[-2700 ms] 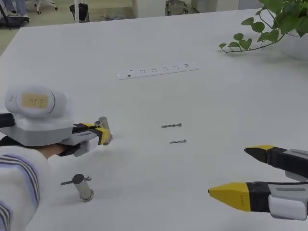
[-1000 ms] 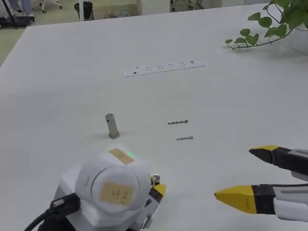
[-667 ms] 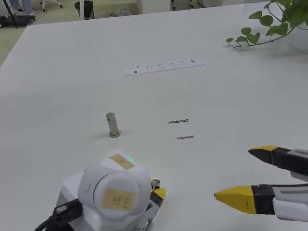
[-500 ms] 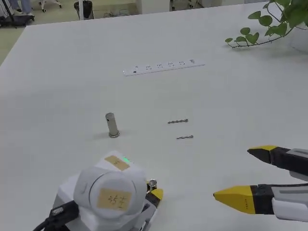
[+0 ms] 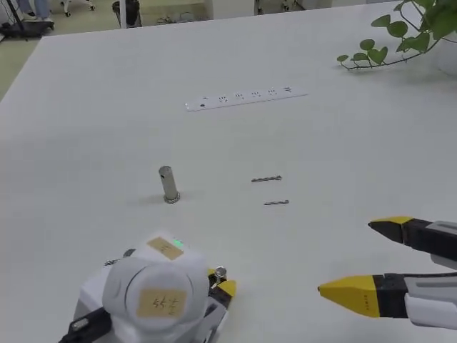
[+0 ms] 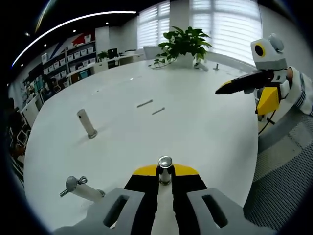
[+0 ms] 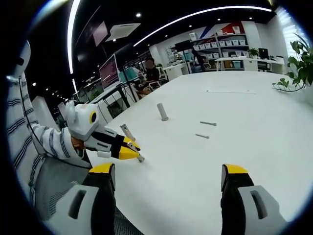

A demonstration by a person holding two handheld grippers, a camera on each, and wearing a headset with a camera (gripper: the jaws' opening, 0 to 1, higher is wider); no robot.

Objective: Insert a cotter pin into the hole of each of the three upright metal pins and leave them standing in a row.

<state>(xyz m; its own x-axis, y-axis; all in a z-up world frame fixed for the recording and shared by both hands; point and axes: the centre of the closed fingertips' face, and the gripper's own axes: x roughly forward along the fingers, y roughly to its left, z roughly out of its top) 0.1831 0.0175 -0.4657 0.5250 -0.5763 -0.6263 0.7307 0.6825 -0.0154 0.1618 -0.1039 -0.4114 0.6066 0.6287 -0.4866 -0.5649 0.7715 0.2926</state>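
Note:
My left gripper (image 6: 165,177) is shut on a short metal pin (image 6: 165,165), held upright low over the white table; the head view shows that left gripper (image 5: 223,284) and its pin (image 5: 220,272) at the bottom left. A bare metal pin (image 5: 169,184) stands upright farther back. Just left of the gripper stands a pin with a cotter pin through it (image 6: 78,186), half hidden in the head view (image 5: 128,253). Two loose cotter pins (image 5: 266,179) (image 5: 276,202) lie mid-table. My right gripper (image 5: 345,257) hovers open at the lower right, holding nothing.
A white power strip (image 5: 246,98) lies across the far part of the table. A potted plant (image 5: 400,36) trails leaves at the far right corner. In the right gripper view a person's striped sleeve (image 7: 54,139) reaches in from the left.
The left gripper has left one pin standing upright and now holds another pin. Over the last second it drifted slightly left, uncovering the pin with the cotter pin. The right gripper stayed put.

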